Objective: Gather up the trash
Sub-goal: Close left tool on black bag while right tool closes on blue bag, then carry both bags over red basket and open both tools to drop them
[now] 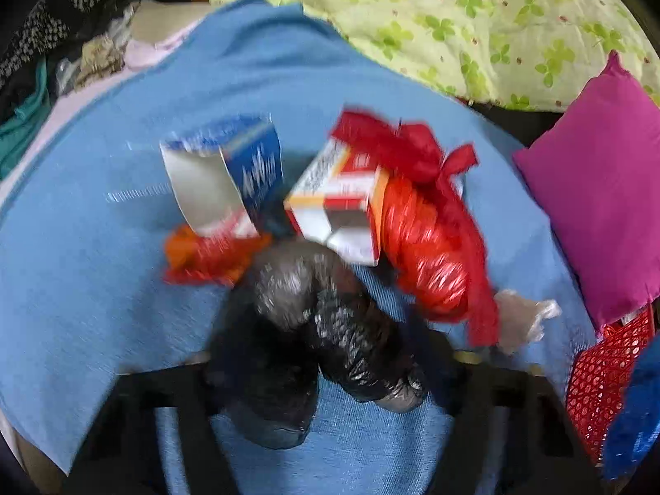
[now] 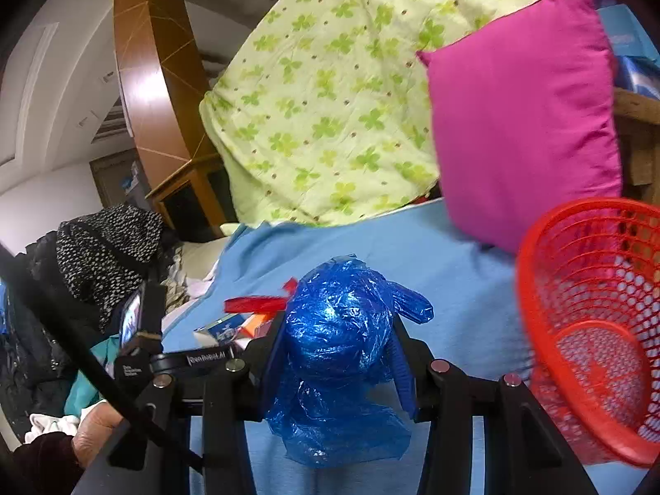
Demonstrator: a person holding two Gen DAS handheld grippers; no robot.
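Observation:
In the left wrist view my left gripper (image 1: 326, 375) is shut on a crumpled black plastic bag (image 1: 321, 321) above a blue blanket (image 1: 103, 268). Beyond it lie a blue and white carton (image 1: 231, 173), a red and white carton (image 1: 342, 202), a red plastic bag (image 1: 429, 264), an orange wrapper (image 1: 194, 255) and clear plastic (image 1: 524, 317). In the right wrist view my right gripper (image 2: 338, 354) is shut on a balled blue plastic bag (image 2: 338, 330). A red mesh basket (image 2: 594, 330) stands tilted just to its right.
A magenta pillow (image 2: 519, 107) leans behind the basket; it also shows in the left wrist view (image 1: 598, 189). A green clover quilt (image 2: 321, 103) is heaped at the back. Dark clothes (image 2: 107, 251) pile up on the left. The left gripper's body (image 2: 177, 363) sits left of my right gripper.

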